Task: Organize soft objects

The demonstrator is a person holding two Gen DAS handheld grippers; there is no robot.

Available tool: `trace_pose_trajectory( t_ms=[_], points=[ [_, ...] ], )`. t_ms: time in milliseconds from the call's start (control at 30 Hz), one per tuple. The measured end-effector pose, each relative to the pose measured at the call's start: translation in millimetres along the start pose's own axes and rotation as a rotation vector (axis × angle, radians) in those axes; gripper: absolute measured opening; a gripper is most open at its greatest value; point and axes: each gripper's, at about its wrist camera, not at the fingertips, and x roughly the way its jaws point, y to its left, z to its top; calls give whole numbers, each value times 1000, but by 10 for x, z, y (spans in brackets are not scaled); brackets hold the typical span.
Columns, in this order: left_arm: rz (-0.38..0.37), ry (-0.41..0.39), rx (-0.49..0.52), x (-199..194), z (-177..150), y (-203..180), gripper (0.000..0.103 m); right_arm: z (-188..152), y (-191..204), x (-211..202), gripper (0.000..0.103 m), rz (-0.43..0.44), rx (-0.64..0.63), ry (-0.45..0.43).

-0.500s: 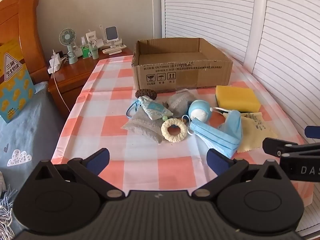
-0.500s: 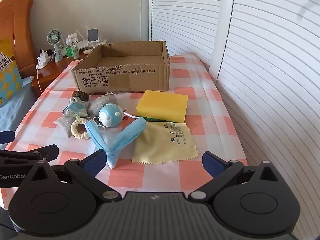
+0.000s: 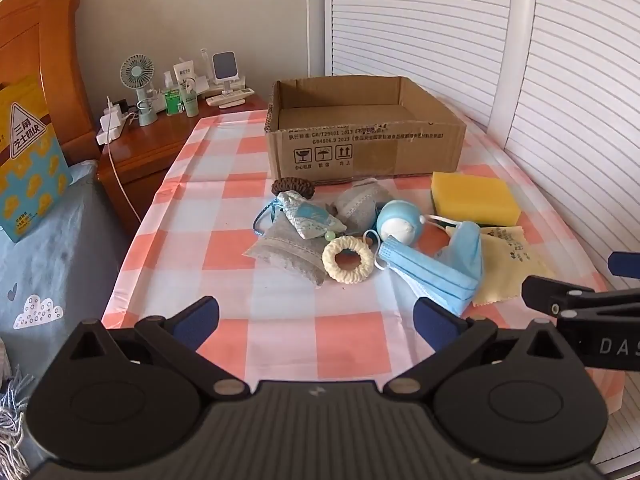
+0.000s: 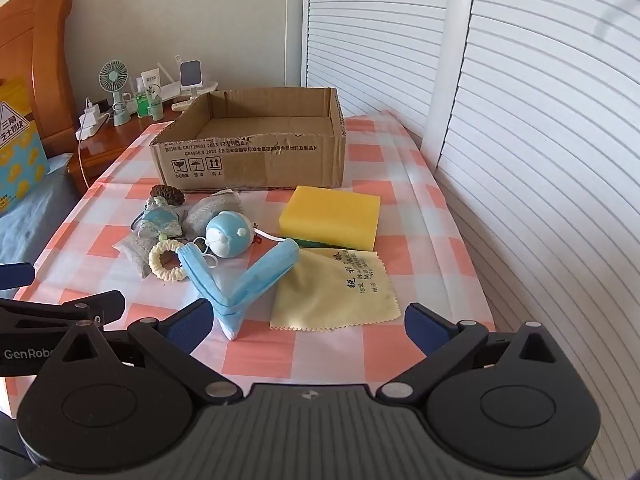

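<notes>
The counter (image 3: 224, 216), under a pink-and-white checked cloth, stretches ahead of both sets of fingers. At its far end, well beyond the fingers, stands an open cardboard box (image 3: 366, 148), seemingly empty inside.

The left gripper (image 3: 316, 320) hovers over the near edge with its fingers (image 3: 198, 318) spread wide and nothing between them. The right gripper (image 4: 308, 324) sits alongside, its fingers (image 4: 426, 326) also fully apart and bare.

The soft things lie in a loose cluster between the fingers and the box. A yellow sponge (image 4: 330, 216) rests just in front of the box, ahead of the right fingers. A pale yellow cleaning cloth (image 4: 336, 292) lies nearest the right fingers, its near edge just past them. A folded blue face mask (image 4: 240, 284) forms a V, its tip close to the right gripper's left finger. A grey sachet (image 3: 288, 252) lies ahead of the left fingers with a patterned blue drawstring pouch (image 3: 306, 216) on top. Beyond the mask sits a round blue toy (image 3: 398, 226). A cream crocheted ring (image 3: 347, 260) touches the sachet, and a brown scrunchie (image 3: 292, 188) lies just before the box.
</notes>
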Motion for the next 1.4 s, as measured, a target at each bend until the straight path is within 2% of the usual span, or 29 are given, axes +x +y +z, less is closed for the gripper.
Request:
trace_pose_trajectory(
  t_ms=[1400],
  points=[
    [-3, 7, -19, -31, 28, -11, 102, 11, -15, -8, 103, -2, 6, -8]
  ],
)
